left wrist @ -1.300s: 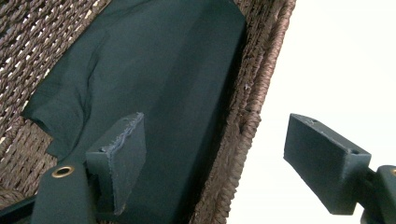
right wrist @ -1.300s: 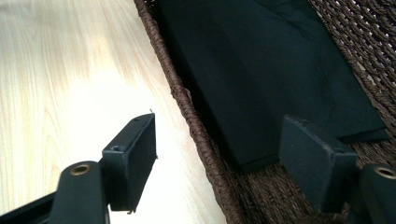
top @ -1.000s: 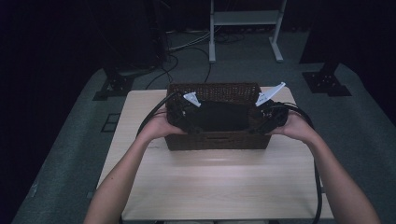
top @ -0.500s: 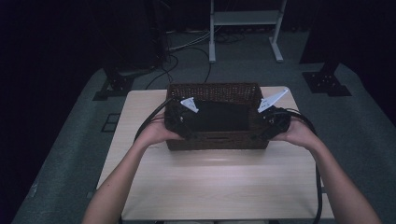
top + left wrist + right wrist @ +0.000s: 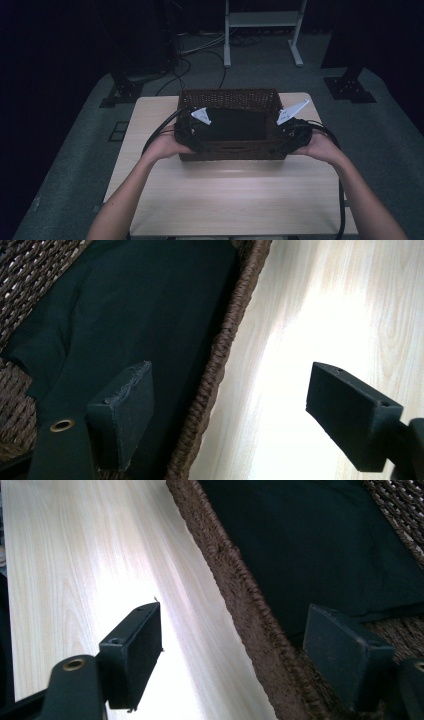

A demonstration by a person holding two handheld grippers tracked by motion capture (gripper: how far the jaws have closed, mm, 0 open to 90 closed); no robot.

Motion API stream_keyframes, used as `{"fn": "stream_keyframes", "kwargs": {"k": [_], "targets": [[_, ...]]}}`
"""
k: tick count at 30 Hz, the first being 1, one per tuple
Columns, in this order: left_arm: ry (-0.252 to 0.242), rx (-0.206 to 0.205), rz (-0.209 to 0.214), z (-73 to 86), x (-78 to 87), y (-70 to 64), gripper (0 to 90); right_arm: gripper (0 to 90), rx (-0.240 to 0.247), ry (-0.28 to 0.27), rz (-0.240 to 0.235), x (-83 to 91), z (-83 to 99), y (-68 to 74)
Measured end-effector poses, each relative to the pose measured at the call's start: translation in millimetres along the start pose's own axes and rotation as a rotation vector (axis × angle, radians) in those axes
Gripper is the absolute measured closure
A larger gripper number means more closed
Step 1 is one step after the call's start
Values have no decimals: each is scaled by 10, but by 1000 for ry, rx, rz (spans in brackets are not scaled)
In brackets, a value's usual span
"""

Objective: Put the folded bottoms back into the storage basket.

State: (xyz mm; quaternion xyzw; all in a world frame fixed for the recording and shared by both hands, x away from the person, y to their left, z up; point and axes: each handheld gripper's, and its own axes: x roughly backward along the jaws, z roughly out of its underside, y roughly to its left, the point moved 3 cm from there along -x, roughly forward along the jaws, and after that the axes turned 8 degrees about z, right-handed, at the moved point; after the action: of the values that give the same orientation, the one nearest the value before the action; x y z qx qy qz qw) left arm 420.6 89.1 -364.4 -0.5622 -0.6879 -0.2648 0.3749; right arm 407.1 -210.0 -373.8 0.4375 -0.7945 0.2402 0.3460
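Observation:
A brown wicker basket [image 5: 227, 95] stands at the far middle of a light wood table [image 5: 225, 200], with a dark cloth [image 5: 235, 125] lying inside it. My left gripper [image 5: 192, 137] is at the basket's near left corner and my right gripper [image 5: 285, 140] at its near right corner. In the left gripper view the left gripper [image 5: 227, 390] is open astride the woven rim [image 5: 220, 360], one jaw over the cloth [image 5: 125, 315], the other over the table. The right gripper [image 5: 235, 630] is likewise open astride the rim [image 5: 225, 565], one jaw inside above the cloth [image 5: 310, 535].
The table's near half [image 5: 225, 210] lies bare between the forearms. Cables trail from both grippers along the arms. On the dark floor behind are a white stand [image 5: 260, 30], loose cables [image 5: 200, 50] and black stand bases [image 5: 125, 92] [image 5: 347, 87].
Both grippers have slid along the basket's sides toward its near corners. The basket has stayed in place.

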Motion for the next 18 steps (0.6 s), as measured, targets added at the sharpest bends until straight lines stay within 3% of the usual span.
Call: {"fn": "stream_keyframes", "kwargs": {"k": [8, 18], "targets": [[0, -12, 2, 19, -16, -78, 180, 215, 13, 4, -5, -2, 48, 61], [-10, -2, 6, 86, -44, -139, 180, 209, -7, 3, -8, -11, 145, 116]]}}
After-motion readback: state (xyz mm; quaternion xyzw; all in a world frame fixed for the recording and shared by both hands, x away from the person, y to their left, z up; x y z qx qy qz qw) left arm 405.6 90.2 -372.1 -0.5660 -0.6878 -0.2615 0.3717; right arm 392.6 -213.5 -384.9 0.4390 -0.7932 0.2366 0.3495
